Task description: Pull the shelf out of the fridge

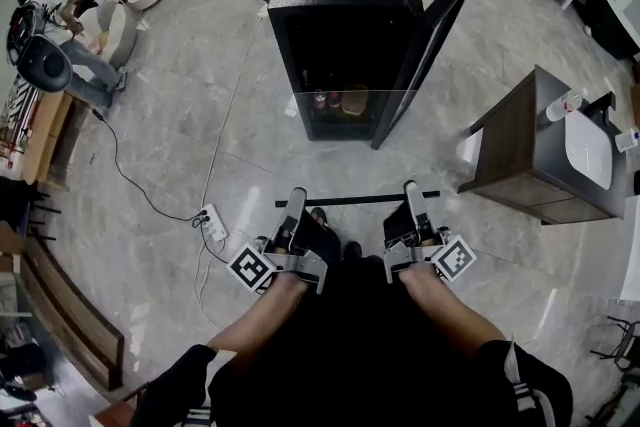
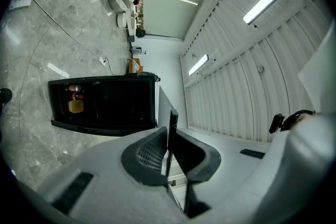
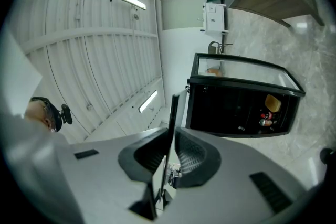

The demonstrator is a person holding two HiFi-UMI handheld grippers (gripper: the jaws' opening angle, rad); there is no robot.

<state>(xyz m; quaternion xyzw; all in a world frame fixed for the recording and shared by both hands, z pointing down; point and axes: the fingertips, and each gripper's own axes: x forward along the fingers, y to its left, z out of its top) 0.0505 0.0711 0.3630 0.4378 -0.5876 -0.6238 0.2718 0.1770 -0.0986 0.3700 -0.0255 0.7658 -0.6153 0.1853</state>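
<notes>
The black mini fridge (image 1: 345,25) stands on the floor ahead with its door (image 1: 425,55) swung open to the right. A clear glass shelf with a black front trim (image 1: 355,200) is held level in front of it, out of the fridge. My left gripper (image 1: 297,197) is shut on the trim's left end and my right gripper (image 1: 410,188) on its right end. In the left gripper view the shelf's thin edge (image 2: 172,118) runs between the closed pads of the left gripper (image 2: 168,136). The right gripper (image 3: 170,136) clamps the shelf (image 3: 174,107) likewise.
Cans and a yellow item (image 1: 340,102) sit low inside the fridge. A brown cabinet (image 1: 520,145) stands at the right. A power strip (image 1: 212,220) with cables lies on the floor at the left. Exercise gear (image 1: 60,60) is at the far left.
</notes>
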